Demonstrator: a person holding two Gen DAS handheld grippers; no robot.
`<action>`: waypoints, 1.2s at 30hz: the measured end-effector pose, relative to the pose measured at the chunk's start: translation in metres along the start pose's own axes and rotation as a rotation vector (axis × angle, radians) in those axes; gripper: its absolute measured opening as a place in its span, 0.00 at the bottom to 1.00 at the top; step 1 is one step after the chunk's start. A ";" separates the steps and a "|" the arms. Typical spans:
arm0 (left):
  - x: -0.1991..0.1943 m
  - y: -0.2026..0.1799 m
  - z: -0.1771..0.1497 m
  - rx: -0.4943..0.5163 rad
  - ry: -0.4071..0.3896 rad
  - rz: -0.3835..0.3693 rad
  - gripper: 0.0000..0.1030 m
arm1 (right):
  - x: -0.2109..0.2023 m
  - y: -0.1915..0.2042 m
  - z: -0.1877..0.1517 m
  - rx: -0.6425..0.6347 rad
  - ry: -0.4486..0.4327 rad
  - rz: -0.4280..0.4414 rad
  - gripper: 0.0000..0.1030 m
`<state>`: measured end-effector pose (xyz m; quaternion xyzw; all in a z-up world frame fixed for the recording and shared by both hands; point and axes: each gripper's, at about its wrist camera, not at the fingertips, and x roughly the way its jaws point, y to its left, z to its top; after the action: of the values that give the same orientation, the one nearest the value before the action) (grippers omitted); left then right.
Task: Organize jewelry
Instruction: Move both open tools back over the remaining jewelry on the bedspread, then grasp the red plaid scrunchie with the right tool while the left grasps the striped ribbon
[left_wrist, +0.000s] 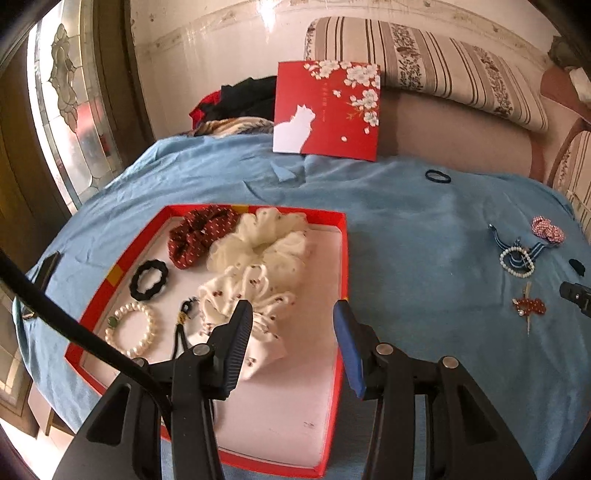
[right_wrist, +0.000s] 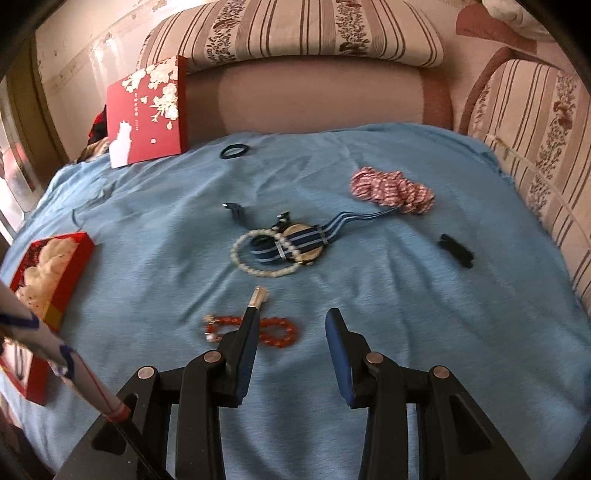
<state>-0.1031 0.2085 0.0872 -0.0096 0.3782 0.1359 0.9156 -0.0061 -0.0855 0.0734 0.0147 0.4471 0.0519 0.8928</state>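
A shallow red cardboard box (left_wrist: 341, 258) with a pale lining sits on a wrinkled blue cloth (left_wrist: 406, 221), holding gathered fabric scrunchies: a sheer cream scrunchie (left_wrist: 266, 240), a dotted maroon scrunchie (left_wrist: 195, 232) and a white printed scrunchie (left_wrist: 251, 306), beside a wavy black hair tie (left_wrist: 149, 278) and a round pearl bracelet (left_wrist: 131, 328). The left tool (left_wrist: 293, 310) hangs over the box's right half, ribbed jaws partly apart and gripping nothing. Right of the box on the cloth, well apart, the right tool (right_wrist: 291, 317) hovers empty with jaws moderately parted, just beside a red beaded piece (right_wrist: 275, 330); beyond that lie a white bead bracelet (right_wrist: 258, 254) over a striped blue strap (right_wrist: 295, 240) and a crinkled pink checked scrunchie (right_wrist: 391, 188)
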 end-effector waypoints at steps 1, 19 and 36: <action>0.001 -0.003 0.000 0.001 0.008 0.001 0.43 | 0.000 -0.002 0.000 -0.011 -0.005 -0.016 0.39; 0.027 -0.087 0.015 0.104 0.147 -0.225 0.45 | 0.026 -0.122 0.044 0.248 0.001 -0.002 0.43; 0.105 -0.258 0.056 0.285 0.255 -0.467 0.47 | 0.053 -0.204 0.064 0.512 -0.074 0.333 0.46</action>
<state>0.0728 -0.0074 0.0321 0.0151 0.4929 -0.1352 0.8594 0.0929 -0.2815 0.0543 0.3143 0.4045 0.0825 0.8549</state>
